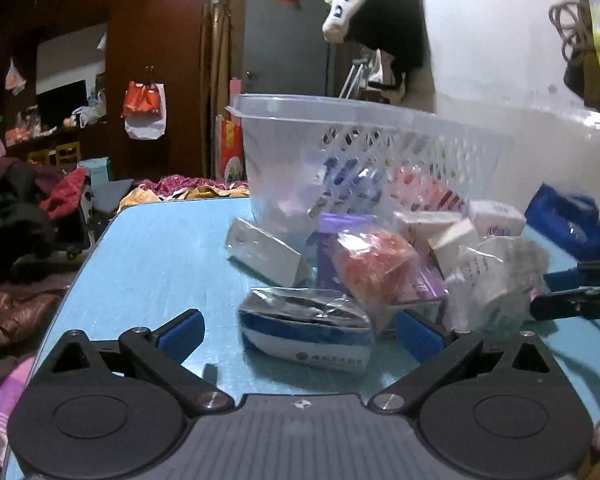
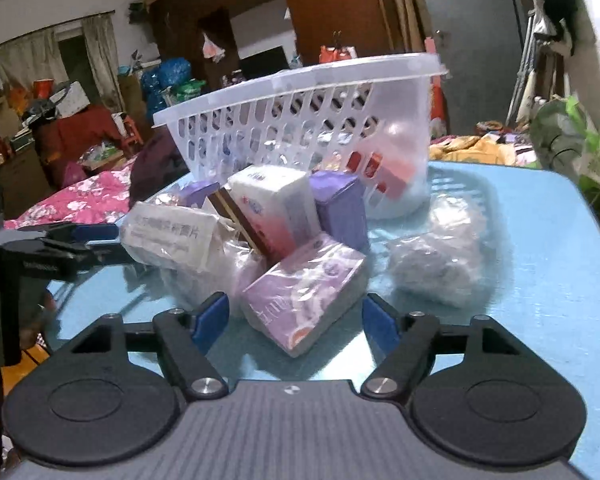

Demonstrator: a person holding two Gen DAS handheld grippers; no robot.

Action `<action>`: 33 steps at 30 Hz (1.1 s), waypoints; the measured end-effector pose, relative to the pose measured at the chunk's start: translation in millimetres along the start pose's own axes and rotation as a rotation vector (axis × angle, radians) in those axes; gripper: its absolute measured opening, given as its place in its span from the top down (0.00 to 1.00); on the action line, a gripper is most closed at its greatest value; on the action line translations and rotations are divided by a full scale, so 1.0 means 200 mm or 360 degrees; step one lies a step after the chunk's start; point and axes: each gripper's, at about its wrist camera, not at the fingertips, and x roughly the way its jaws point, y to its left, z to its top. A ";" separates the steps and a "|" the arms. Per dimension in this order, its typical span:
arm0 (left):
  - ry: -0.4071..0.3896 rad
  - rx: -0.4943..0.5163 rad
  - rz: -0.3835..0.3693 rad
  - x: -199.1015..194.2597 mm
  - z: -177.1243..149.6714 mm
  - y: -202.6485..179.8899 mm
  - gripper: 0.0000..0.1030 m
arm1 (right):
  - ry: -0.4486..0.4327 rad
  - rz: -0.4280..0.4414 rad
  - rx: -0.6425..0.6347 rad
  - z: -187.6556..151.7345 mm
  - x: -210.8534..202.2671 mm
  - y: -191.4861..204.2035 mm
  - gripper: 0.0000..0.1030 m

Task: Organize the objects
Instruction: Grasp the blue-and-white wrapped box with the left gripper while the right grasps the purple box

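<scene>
— Two grippers face one heap of packets on a blue table (image 1: 152, 248), each with its jaws spread wide and nothing between them. What is the job here?

— Sorting the heap into the white basket (image 2: 300, 120), which stands toward the table's far edge, just behind the pile. It is translucent plastic with a slotted wall, and a few boxes already show through it.

— What sits before the left gripper (image 1: 300, 334)?

— A blue-and-white pouch (image 1: 306, 334) in crinkled clear film, near the table's front edge (the film looks slippery). Behind it lie a bag of red pieces (image 1: 374, 264) and a white carton (image 1: 266, 256), tilted on the pile.

— And the right gripper (image 2: 296, 318)?

— It lines up on a purple wrapped pack (image 2: 304, 300), a soft block leaning on its neighbours. A loose clear bag (image 2: 432, 268) lies apart, toward the right edge.

— How should the pick go?

— Probably by centring the pads on the pack's flat sides, closing firmly on the body rather than on loose film, and lifting straight up so the leaning white tissue pack (image 2: 276, 204) does not topple.
</scene>
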 end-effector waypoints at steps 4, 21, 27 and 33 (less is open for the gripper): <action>0.0115 0.0035 0.0027 0.05 0.05 -0.02 0.00 | -0.0009 0.0022 -0.0004 -0.06 -0.05 -0.01 0.30; 0.0180 0.0101 -0.0012 0.06 0.05 -0.06 0.15 | -0.0013 -0.0177 -0.0067 -0.09 -0.03 0.07 0.30; 0.0127 0.0025 -0.0017 0.04 0.03 -0.03 0.26 | -0.0016 -0.0196 -0.0092 -0.10 -0.04 0.09 0.38; 0.0005 -0.0012 -0.0011 -0.02 0.01 0.00 0.26 | -0.0114 -0.0213 -0.0126 -0.14 -0.12 0.12 0.40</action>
